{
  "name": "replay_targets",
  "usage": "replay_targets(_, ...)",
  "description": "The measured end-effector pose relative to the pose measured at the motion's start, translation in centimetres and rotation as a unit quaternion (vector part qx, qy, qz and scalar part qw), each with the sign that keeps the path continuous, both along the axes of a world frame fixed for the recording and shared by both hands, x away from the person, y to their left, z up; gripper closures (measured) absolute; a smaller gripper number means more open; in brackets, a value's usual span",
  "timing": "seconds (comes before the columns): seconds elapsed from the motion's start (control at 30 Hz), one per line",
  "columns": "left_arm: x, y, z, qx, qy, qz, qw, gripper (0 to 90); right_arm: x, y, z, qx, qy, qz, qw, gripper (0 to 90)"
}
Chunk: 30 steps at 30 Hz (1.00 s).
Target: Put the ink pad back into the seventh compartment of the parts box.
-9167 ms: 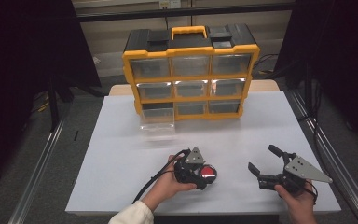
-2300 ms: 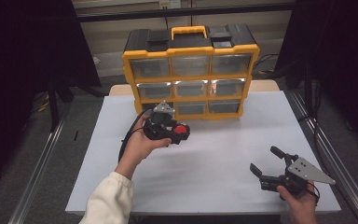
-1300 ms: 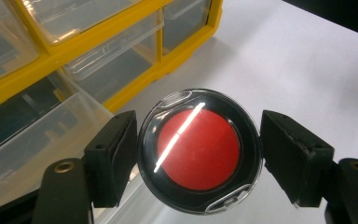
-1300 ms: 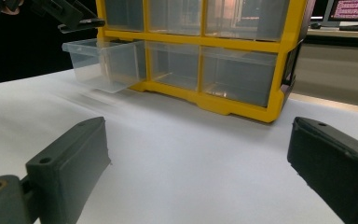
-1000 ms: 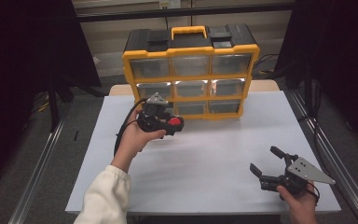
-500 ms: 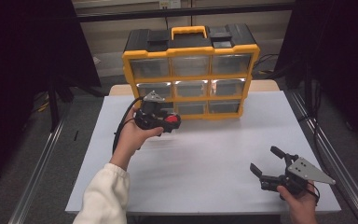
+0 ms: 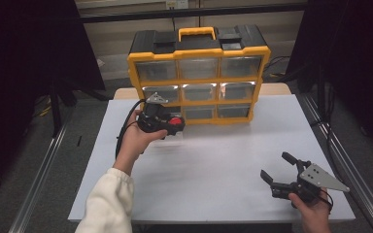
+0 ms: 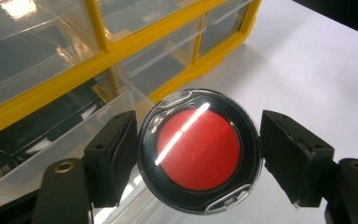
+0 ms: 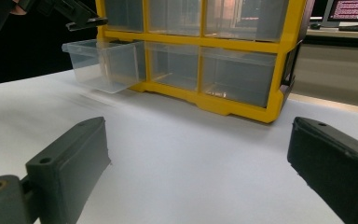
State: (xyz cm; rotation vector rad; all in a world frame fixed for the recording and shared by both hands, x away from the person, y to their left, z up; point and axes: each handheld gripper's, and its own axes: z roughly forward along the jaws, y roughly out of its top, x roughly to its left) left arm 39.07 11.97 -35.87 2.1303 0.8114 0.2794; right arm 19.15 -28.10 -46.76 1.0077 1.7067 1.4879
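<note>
The left tongs (image 7: 174, 127) pinch a round black-rimmed case with a red centre (image 8: 199, 151) under a clear lid, one jaw on each side of its rim. The person's left hand (image 7: 137, 138) holds them up above the white tabletop (image 7: 213, 165), just in front of the bottom left corner of the yellow drawer cabinet (image 7: 199, 73). In the left gripper view the case hangs over the clear drawer (image 8: 74, 140) that is pulled out of the cabinet's bottom row; in the right gripper view that drawer (image 9: 103, 65) juts out over the tabletop. The right tongs (image 7: 278, 171) are spread wide with nothing between them, resting low near the tabletop's near right corner in the person's right hand (image 7: 314, 213), well apart from the cabinet.
</note>
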Motion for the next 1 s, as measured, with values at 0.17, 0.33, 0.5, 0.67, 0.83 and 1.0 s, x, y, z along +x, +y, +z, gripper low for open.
replay_targets(0.17, 0.2, 0.2, -0.1, 0.004, -0.002, 0.005, 1.0000, 29.3, 0.0, 0.0, 0.0, 0.000, 0.000, 0.000, 1.0000, 4.8)
replay_targets(0.33, 0.3, 0.3, -0.1, 0.004, -0.001, 0.009, 0.9999, 29.3, 0.0, 0.0, 0.0, 0.000, 0.001, 0.000, 1.0000, 4.8)
replay_targets(0.5, 0.6, 0.6, -0.2, 0.006, 0.001, 0.012, 0.9999, 29.3, 0.0, 0.0, 0.0, 0.000, 0.000, 0.000, 1.0000, 4.8)
replay_targets(0.67, 0.8, 0.7, -0.3, 0.002, -0.002, 0.017, 0.9999, 29.3, 0.0, 0.0, 0.0, 0.000, 0.001, 0.000, 1.0000, 4.8)
replay_targets(0.83, 1.0, 0.9, -0.4, 0.004, -0.001, 0.025, 0.9997, 29.3, 0.0, 0.0, 0.0, 0.000, 0.000, 0.000, 1.0000, 4.8)
replay_targets(1.0, 1.3, 1.1, -0.5, 0.010, -0.002, 0.024, 0.9997, 29.4, 0.0, 0.0, 0.0, 0.000, 0.001, -0.001, 1.0000, 4.8)
